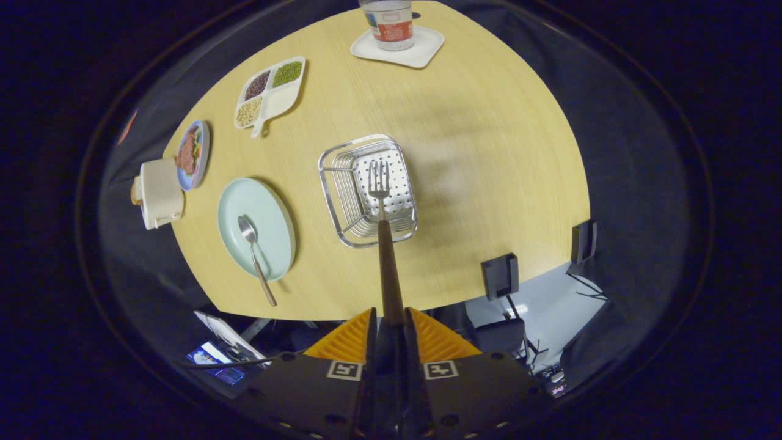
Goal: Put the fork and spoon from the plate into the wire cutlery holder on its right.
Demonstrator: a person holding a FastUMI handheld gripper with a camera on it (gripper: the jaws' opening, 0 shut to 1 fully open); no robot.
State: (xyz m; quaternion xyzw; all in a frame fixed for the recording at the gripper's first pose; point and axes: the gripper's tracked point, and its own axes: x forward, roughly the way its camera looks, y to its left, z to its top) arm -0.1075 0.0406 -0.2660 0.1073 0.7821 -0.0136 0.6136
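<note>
Gripping fork (380, 183) over holder (342, 183)

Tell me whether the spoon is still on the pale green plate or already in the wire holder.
On the plate. The metal spoon lies on the pale green round plate, handle overhanging its rim.

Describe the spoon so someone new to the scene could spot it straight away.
Start at the wooden table and find the pale green plate, left of the wire holder. The spoon lies on that plate, bowl toward the middle, handle jutting past the near rim. Unlike the fork, held by the gripper over the holder, it lies free.
</note>
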